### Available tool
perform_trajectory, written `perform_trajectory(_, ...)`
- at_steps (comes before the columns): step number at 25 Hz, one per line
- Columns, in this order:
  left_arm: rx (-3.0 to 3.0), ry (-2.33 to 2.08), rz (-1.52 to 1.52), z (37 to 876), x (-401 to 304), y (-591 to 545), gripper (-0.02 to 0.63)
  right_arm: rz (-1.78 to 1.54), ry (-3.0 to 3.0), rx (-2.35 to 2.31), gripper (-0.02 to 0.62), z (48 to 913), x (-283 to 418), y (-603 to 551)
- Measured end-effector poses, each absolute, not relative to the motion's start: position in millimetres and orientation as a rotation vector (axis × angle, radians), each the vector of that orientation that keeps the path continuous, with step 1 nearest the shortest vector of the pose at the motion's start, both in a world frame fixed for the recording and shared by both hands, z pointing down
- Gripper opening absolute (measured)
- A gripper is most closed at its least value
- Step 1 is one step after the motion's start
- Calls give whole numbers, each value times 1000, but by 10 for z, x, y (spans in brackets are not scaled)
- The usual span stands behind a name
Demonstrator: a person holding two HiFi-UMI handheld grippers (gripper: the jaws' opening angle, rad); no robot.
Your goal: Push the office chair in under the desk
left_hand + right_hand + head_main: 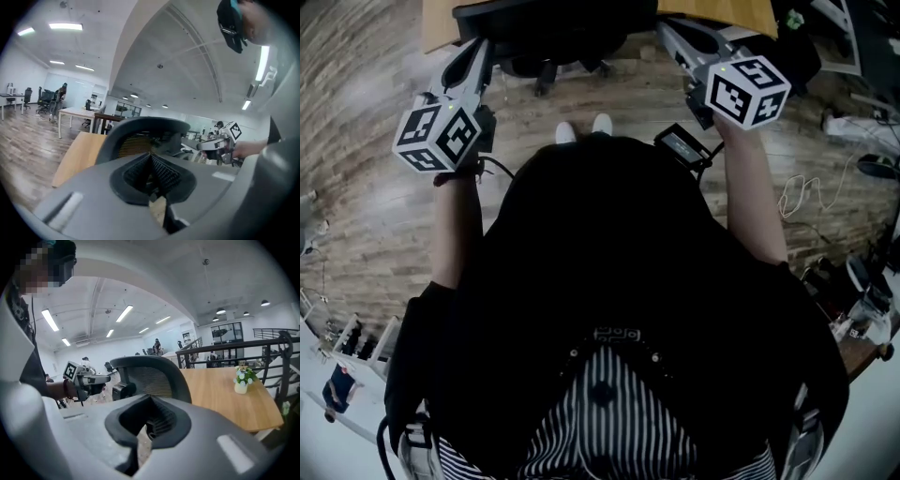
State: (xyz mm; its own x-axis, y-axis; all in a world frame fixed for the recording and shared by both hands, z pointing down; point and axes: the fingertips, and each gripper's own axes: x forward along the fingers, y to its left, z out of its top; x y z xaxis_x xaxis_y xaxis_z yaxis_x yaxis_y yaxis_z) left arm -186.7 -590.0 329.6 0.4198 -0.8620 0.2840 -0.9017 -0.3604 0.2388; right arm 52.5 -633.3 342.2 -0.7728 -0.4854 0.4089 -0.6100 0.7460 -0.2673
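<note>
The black office chair (pixel 553 23) stands at the top of the head view, partly under the wooden desk (pixel 441 23). My left gripper (pixel 481 45) reaches toward the chair's left side and my right gripper (pixel 667 30) toward its right side. Both have their jaws together with nothing between them. In the left gripper view the shut left gripper (pixel 151 157) points at the mesh chair back (pixel 145 129), with the desk (pixel 77 154) to its left. In the right gripper view the shut right gripper (pixel 150 401) faces the same chair back (pixel 150 373). Whether either gripper touches the chair is unclear.
A small flower pot (pixel 242 380) sits on the desk top (pixel 225 390), with a dark stair railing (pixel 243 345) behind it. A white cable (pixel 806 192) and a power strip (pixel 853 127) lie on the wood floor to the right. More desks (pixel 77 112) stand far off.
</note>
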Motion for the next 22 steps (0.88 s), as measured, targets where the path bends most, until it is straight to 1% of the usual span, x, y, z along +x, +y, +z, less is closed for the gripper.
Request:
perform_trajectory(5, 2459, -1303, 161, 3330, -1182, -5714, 5, 623, -2719, 793, 0, 3417, 268, -6080)
perform_trajectory(8, 2503, -1224, 191, 3374, -935, -5737, 5, 543, -2691, 766, 0, 3442, 222, -5989)
perform_trajectory(13, 2531, -1173, 197, 3344, -797, -5753, 5, 535, -2662, 780, 0, 3470, 312, -5995)
perform_trajectory(22, 2533, -1164, 202, 3362, -773, -5740, 5, 553, -2661, 786, 0, 3519, 303, -5947)
